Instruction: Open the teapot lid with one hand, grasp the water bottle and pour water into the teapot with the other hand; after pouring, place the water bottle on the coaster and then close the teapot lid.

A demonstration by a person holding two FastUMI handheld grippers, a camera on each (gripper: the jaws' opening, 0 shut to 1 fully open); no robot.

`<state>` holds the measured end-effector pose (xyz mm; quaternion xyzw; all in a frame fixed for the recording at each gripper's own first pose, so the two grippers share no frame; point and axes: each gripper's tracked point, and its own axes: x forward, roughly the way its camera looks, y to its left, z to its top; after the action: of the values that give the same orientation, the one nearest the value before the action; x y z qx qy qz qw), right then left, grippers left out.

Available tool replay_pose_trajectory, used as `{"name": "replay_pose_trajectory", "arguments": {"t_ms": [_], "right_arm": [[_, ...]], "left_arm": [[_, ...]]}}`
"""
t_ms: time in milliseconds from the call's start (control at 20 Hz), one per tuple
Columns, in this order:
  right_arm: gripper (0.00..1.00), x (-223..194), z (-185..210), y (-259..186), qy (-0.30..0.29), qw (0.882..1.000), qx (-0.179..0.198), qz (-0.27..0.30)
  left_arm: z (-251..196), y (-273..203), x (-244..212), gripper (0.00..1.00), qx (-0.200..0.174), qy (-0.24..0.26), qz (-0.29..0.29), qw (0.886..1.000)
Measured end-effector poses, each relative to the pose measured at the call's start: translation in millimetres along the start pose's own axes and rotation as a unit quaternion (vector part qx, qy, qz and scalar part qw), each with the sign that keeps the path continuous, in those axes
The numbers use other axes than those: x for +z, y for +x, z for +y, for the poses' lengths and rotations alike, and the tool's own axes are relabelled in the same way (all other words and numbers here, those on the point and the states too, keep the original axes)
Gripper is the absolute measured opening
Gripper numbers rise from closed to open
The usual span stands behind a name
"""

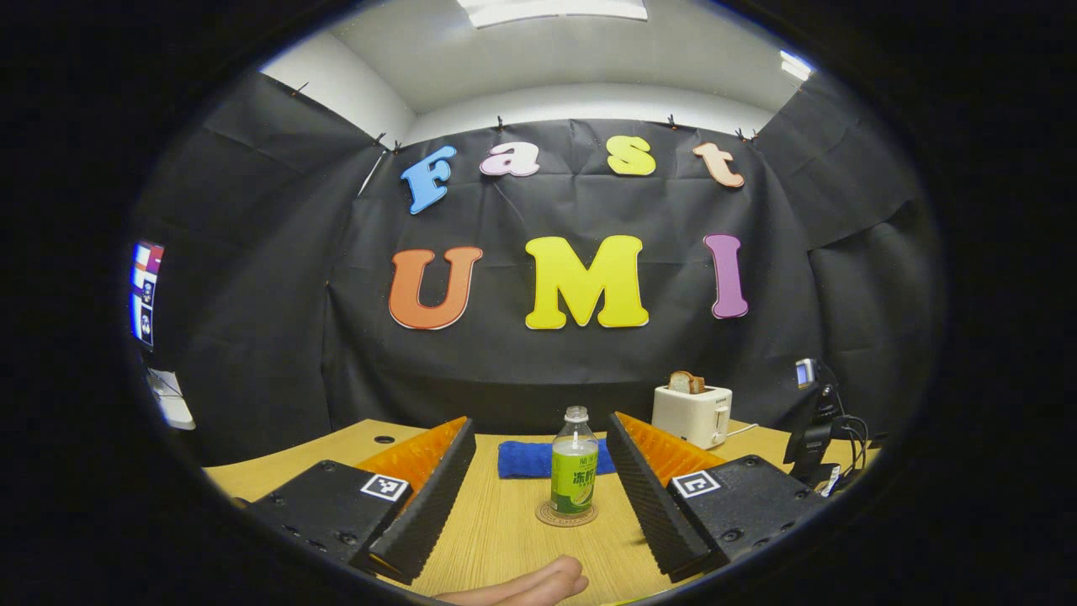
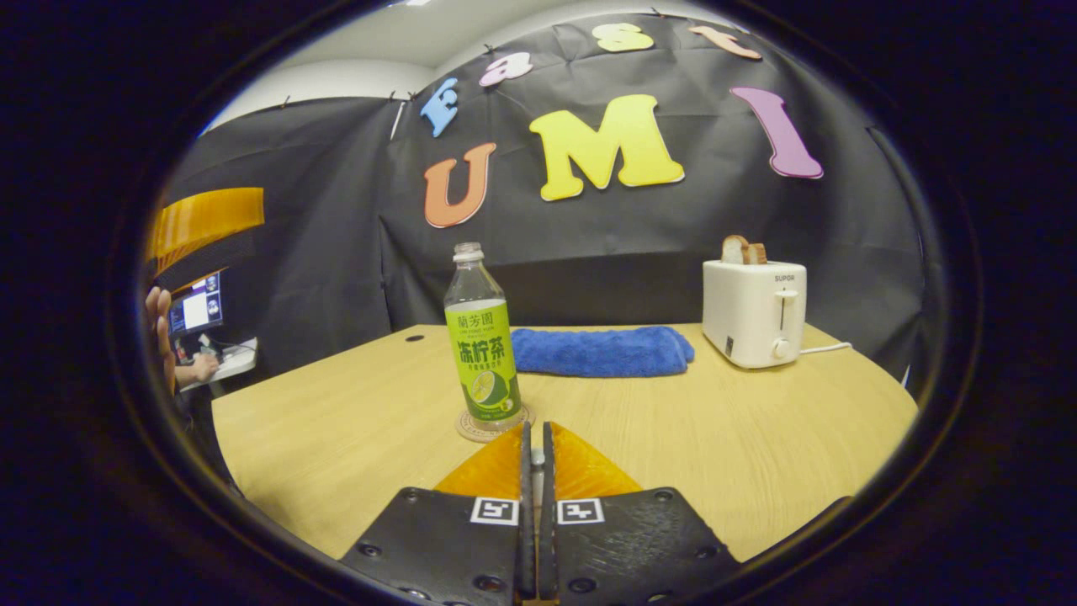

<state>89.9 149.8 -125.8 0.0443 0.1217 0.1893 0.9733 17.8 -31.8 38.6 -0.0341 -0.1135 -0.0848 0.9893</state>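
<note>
A clear water bottle (image 1: 575,463) with a green label and no cap stands upright on a round coaster (image 1: 566,514) on the wooden table. My left gripper (image 1: 539,422) is open wide, and the bottle stands farther off, in line with the gap between its fingers, touching neither. A person's fingers (image 1: 526,584) rest on the table at the bottom edge. In the right gripper view the bottle (image 2: 482,345) stands on the coaster (image 2: 471,431) just ahead and slightly left of my right gripper (image 2: 536,427). That gripper is shut with nothing between its fingers.
A folded blue towel (image 2: 602,351) lies behind the bottle. A white toaster (image 2: 755,313) holding bread stands at the back right, its cord trailing right. A camera on a stand (image 1: 812,421) is at the table's right edge. A hand (image 2: 160,328) and a monitor (image 2: 198,310) are far left.
</note>
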Motion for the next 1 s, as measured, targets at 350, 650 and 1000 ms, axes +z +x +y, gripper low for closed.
{"name": "replay_pose_trajectory", "arguments": {"t_ms": [350,650,1000], "right_arm": [[0.47,43.1,4.6,-33.7,0.004,0.999,-0.015,-0.040],[0.95,94.9,-11.4,-96.8,-0.043,0.993,-0.046,-0.095],[0.96,127.9,-78.0,-171.7,-0.050,0.981,-0.140,-0.124]], "left_arm": [[15.3,-1.6,-5.8,0.98,0.022,-0.011,0.029,0.999],[6.9,-9.2,-2.9,0.98,0.030,0.013,0.044,0.999],[-22.6,-22.1,-13.5,0.98,0.017,0.047,0.074,0.996]]}}
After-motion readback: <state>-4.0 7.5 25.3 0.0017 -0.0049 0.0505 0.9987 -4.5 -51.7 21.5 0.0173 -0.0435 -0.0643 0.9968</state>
